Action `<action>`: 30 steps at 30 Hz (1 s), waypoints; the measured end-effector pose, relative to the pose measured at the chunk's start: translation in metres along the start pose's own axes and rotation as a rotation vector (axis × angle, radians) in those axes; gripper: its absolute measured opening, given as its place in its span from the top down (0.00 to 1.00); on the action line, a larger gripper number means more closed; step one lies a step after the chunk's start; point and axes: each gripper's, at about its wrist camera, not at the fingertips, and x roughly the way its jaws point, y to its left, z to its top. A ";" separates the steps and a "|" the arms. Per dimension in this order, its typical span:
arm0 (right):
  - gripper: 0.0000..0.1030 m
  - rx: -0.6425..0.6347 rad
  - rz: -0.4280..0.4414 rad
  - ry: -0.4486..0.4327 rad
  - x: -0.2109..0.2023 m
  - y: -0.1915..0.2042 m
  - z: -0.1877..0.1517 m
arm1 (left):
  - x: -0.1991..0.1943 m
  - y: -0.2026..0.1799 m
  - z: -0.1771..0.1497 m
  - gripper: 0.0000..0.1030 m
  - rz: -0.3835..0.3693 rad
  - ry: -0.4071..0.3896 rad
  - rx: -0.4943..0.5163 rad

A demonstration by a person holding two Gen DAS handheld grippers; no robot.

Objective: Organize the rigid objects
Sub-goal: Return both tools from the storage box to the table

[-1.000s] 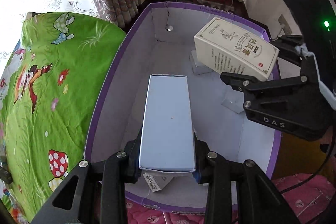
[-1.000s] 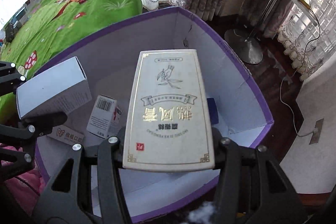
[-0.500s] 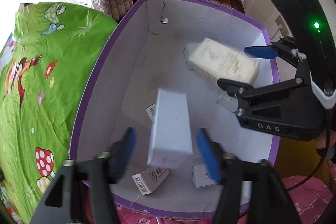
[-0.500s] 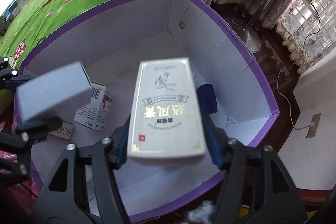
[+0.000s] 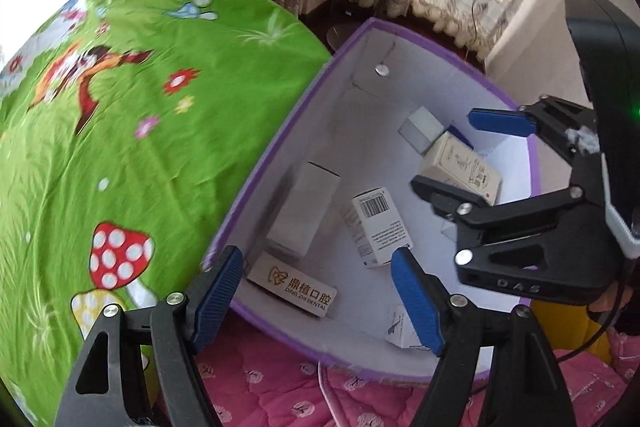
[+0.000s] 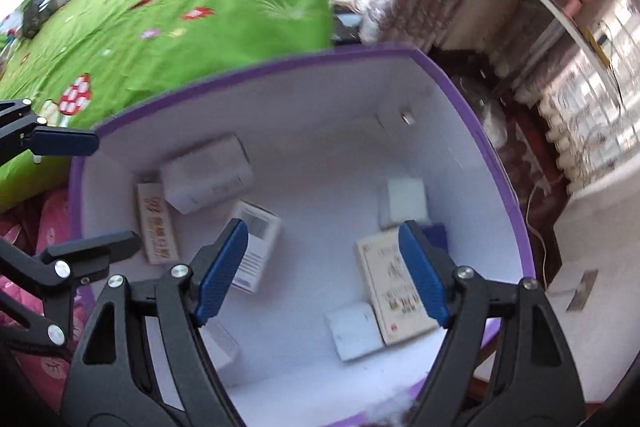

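A purple-rimmed white bin (image 5: 256,171) (image 6: 472,115) holds several small boxes. The plain white box (image 5: 302,215) (image 6: 208,177) lies on its floor by the left wall. The cream box with gold print (image 5: 460,167) (image 6: 394,289) lies on the floor at the right side. My left gripper (image 5: 320,291) is open and empty above the bin's near edge. My right gripper (image 6: 324,267) is open and empty above the bin; it also shows in the left wrist view (image 5: 468,155).
Other boxes lie in the bin: a barcode box (image 5: 378,227) (image 6: 256,247), a flat dental box (image 5: 292,287) and small white boxes (image 6: 404,203). A green cartoon bedspread (image 5: 120,131) lies left of the bin, a pink quilt (image 5: 320,387) under it. Curtains and a shelf stand behind.
Both grippers opened and let go of their boxes. The white box and the cream box dropped to the bin's floor. Both grippers have pulled back and up.
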 end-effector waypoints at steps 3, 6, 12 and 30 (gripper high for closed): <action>0.22 -0.100 0.028 -0.058 -0.007 0.036 0.020 | -0.014 0.036 -0.015 0.25 -0.035 -0.052 -0.104; 0.22 -0.179 0.104 -0.089 -0.010 0.075 0.041 | -0.040 0.084 -0.039 0.25 -0.020 -0.131 -0.249; 0.22 -0.324 0.241 -0.167 -0.013 0.161 0.073 | -0.094 0.177 -0.113 0.25 0.171 -0.303 -0.508; 0.22 -0.435 0.557 -0.290 0.010 0.368 0.191 | -0.172 0.364 -0.302 0.24 0.682 -0.514 -1.135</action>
